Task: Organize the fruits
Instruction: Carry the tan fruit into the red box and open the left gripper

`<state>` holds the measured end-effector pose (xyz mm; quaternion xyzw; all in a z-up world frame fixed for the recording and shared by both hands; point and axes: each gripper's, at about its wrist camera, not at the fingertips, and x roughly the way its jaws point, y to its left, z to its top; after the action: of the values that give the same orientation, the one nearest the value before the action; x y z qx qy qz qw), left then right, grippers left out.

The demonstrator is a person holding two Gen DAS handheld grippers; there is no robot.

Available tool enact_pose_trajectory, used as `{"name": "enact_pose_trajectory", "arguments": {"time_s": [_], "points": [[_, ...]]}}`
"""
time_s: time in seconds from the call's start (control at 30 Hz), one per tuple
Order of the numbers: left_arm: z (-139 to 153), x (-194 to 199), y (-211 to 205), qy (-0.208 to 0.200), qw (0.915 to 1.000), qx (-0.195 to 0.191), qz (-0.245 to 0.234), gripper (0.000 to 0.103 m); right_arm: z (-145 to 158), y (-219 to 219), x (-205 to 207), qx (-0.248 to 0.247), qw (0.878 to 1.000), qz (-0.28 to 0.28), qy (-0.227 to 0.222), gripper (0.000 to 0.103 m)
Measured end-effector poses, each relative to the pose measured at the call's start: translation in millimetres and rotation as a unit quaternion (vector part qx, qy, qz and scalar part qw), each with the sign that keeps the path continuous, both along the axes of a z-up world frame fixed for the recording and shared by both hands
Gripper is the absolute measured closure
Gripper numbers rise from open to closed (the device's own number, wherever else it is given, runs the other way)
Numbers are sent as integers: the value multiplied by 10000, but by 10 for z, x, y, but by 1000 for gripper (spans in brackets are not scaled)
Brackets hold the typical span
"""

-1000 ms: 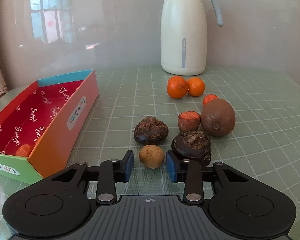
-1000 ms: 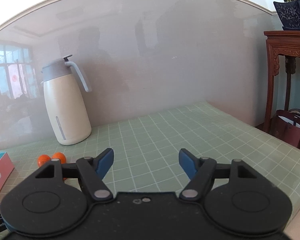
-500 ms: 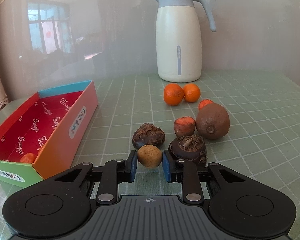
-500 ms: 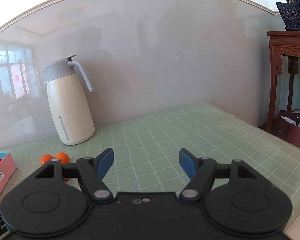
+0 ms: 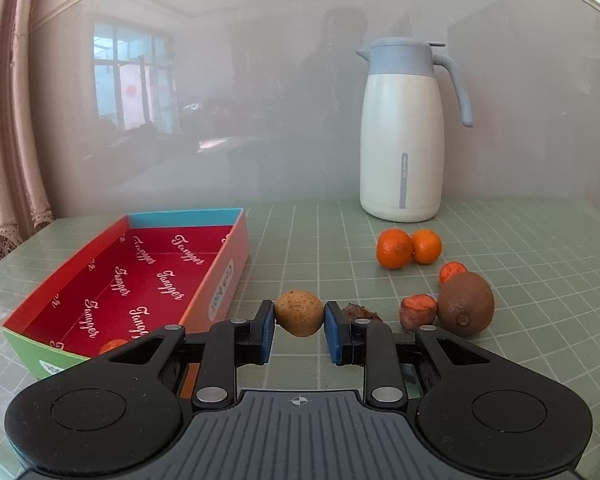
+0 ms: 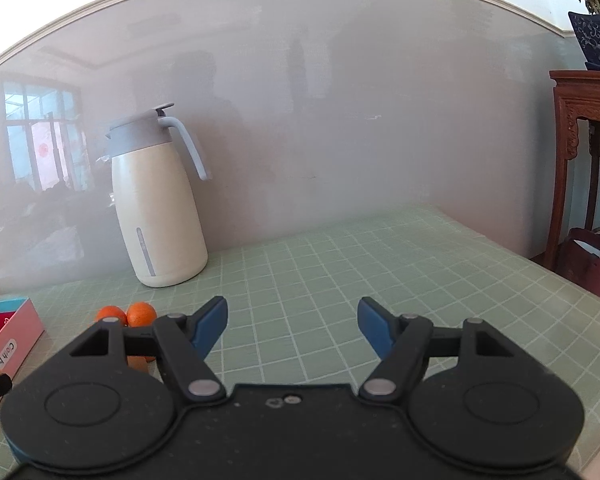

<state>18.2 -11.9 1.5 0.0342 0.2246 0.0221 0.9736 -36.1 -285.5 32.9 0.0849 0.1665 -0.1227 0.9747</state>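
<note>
My left gripper [image 5: 299, 326] is shut on a small tan round fruit [image 5: 299, 313] and holds it above the table, just right of the colourful box [image 5: 224, 280] with a red inside. An orange fruit [image 5: 112, 346] lies in the box's near corner. On the table to the right lie two tangerines [image 5: 408, 247], a brown kiwi [image 5: 465, 304], two small orange-topped fruits [image 5: 418, 311] and a dark chestnut-like fruit [image 5: 360, 312], partly hidden by my fingers. My right gripper [image 6: 292, 322] is open and empty above the table, with the tangerines [image 6: 126, 314] to its left.
A white jug with a grey-blue lid [image 5: 404, 132] stands at the back against the wall; it also shows in the right wrist view [image 6: 158, 204]. A wooden stand [image 6: 584, 152] and a bag [image 6: 594, 260] are beyond the table's right edge.
My left gripper closed on the tan fruit and lifted it off the table, tilting up. The right gripper stayed open and shifted slightly.
</note>
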Motion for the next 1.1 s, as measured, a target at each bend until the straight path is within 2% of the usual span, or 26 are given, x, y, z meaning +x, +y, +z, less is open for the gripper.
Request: {"name": "enact_pose_trajectory", "arguments": {"time_s": [0.33,0.77,1.1], "points": [[140,-23,493,-187,9977,-94,647,76,4,158,89,-42,9999,156,5,31],[74,190,1349,286,9828,-476,1759,76,-11,479,214,-135,9989,448,62,31],[-60,340,1598,559,9769,-498,2004,76,-14,640,282,-149,9982,573,71,31]]}}
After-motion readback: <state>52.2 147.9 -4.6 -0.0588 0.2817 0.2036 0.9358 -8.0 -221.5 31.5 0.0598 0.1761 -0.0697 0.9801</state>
